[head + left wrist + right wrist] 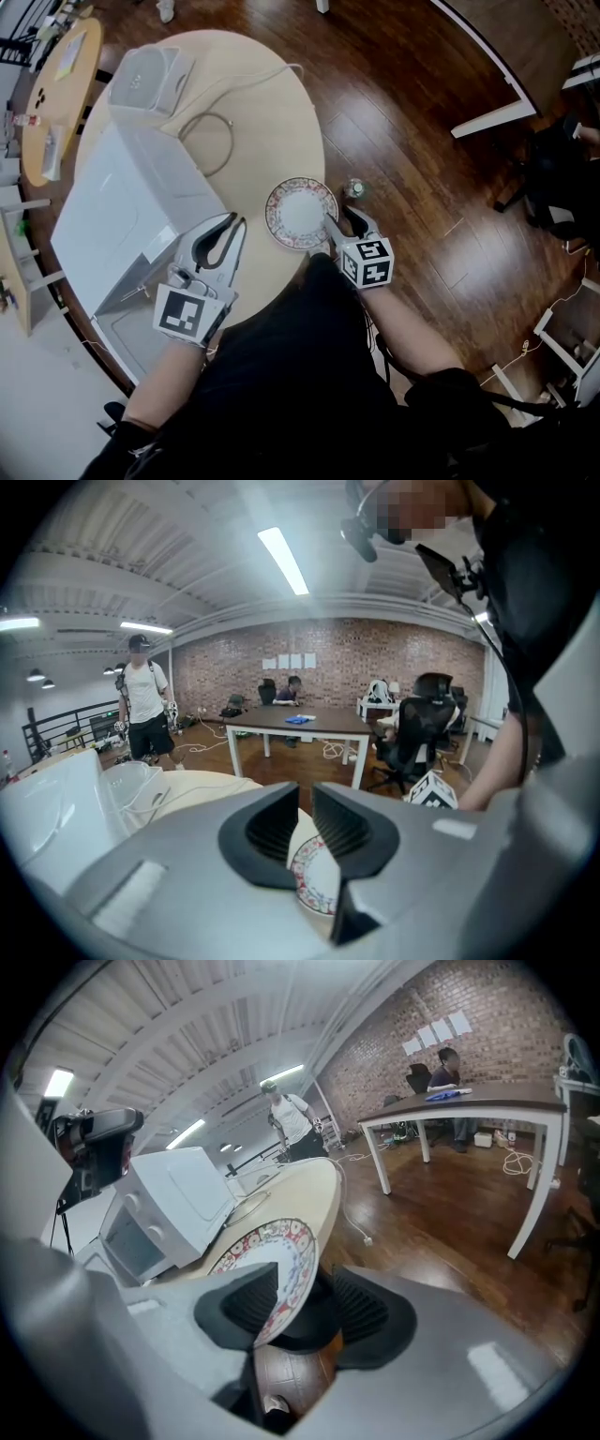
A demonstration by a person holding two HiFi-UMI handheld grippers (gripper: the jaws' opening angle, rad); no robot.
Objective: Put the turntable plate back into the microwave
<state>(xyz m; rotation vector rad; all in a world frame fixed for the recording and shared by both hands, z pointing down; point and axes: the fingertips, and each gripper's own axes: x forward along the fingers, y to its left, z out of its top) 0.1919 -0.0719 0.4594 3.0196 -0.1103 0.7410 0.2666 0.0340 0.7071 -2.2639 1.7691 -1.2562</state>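
The turntable plate (300, 212), white with a red flowered rim, lies at the near right edge of the round table (262, 103). My right gripper (339, 221) reaches in from the table's edge. Its jaws stand on either side of the plate's near rim (272, 1260); the rim lies against the left pad and a gap shows to the right pad. It is open. My left gripper (234, 221) hovers left of the plate by the white microwave (122, 216), a narrow gap between its pads (272, 827), nothing in it. The plate (314, 878) shows below those jaws.
The microwave's door (131, 328) hangs open towards me at the table's near left. A wire ring (211, 141) and a white appliance (150, 75) with its cord lie farther back. A small jar (354, 189) stands on the wooden floor beside the table.
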